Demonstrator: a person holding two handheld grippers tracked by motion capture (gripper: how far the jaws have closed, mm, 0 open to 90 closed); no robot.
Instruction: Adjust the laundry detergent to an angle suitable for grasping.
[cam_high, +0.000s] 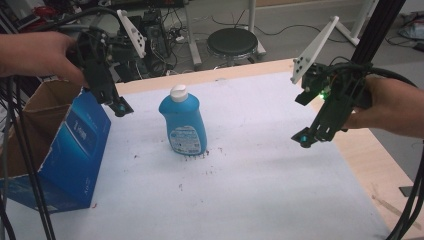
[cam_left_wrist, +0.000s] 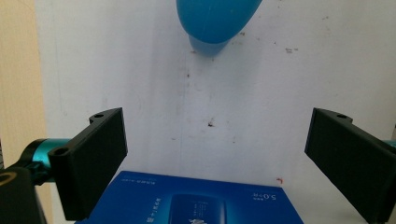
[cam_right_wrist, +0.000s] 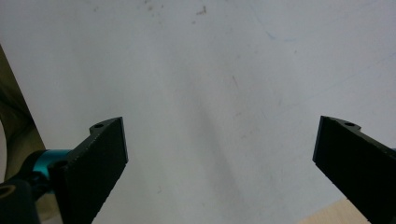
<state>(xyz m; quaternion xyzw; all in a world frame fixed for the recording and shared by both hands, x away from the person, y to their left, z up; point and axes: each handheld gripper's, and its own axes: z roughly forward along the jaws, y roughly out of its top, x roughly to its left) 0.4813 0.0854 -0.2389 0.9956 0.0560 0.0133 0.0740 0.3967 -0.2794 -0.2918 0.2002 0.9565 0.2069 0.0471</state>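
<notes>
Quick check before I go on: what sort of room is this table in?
Probably a lab or workshop, not a home: tangled cables and equipment on the floor behind the table, a round black stool, and a black frame post beside the right hand-held gripper.

Detergent bottle (cam_high: 183, 121) upright mid-table on white sheet (cam_high: 250, 190). Open cardboard box (cam_high: 55, 145) at table's left edge, left of bottle. Round stool (cam_high: 232, 42) on floor behind table.

Blue bottle (cam_high: 183, 122) with white cap stood upright mid-bench on the white cover (cam_high: 250, 175). Open blue cardboard box (cam_high: 60, 145) sat tilted at the bench's left edge, well apart.
</notes>
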